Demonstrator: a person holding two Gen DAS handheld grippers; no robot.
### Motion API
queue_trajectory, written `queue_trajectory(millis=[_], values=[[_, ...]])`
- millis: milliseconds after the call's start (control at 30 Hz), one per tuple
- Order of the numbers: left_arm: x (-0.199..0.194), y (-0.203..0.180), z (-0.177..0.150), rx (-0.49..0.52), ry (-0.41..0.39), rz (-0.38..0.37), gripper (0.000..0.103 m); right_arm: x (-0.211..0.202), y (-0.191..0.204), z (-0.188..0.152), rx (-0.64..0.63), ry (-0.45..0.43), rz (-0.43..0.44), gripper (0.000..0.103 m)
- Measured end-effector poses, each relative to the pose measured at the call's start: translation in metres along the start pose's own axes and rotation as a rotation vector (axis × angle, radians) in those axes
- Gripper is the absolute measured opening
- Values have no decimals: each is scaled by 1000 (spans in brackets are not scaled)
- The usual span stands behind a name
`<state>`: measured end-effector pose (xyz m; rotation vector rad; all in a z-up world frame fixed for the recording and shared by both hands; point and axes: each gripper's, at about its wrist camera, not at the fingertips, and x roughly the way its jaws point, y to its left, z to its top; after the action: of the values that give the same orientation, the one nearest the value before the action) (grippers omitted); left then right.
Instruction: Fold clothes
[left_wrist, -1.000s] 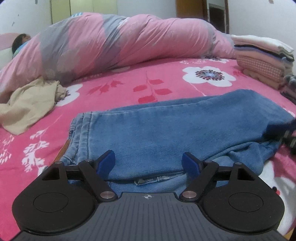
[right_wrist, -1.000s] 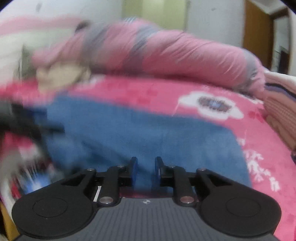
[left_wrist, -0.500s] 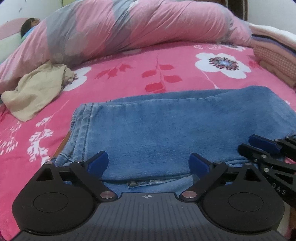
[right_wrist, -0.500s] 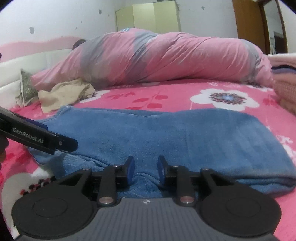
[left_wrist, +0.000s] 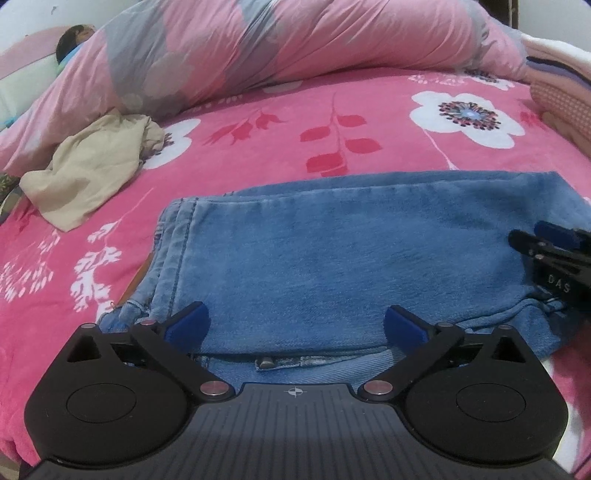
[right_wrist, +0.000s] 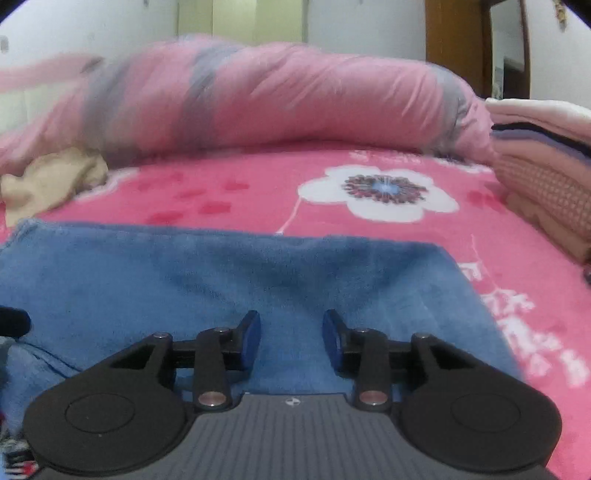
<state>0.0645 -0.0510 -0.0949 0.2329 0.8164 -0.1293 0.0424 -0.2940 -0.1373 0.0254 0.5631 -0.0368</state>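
Observation:
Folded blue jeans (left_wrist: 351, 254) lie flat on the pink flowered bedspread (left_wrist: 280, 147), hems stacked at their left end. My left gripper (left_wrist: 295, 325) hovers over their near edge, its jaws still opening wide, nothing between the blue pads. In the right wrist view the same jeans (right_wrist: 221, 280) fill the foreground. My right gripper (right_wrist: 291, 339) is over their near edge, its jaws opening, with only denim below and nothing pinched. The right gripper's tip (left_wrist: 550, 243) also shows at the right edge of the left wrist view, above the jeans' right end.
A crumpled beige garment (left_wrist: 92, 170) lies at the back left. A person lies under a pink and grey quilt (left_wrist: 258, 51) along the far side. A stack of folded clothes (right_wrist: 546, 162) stands at the right. The bed's edge is near me.
The left jaws spread wider and that view tilted down onto the jeans. The right gripper came in from the right over the jeans, and its jaws widened from nearly shut.

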Motion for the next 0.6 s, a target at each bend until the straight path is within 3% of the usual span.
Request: queue_trajectory(millis=[600], values=[[-2, -11, 4, 7, 37, 78, 103, -4, -6, -2, 31, -20, 37, 43]])
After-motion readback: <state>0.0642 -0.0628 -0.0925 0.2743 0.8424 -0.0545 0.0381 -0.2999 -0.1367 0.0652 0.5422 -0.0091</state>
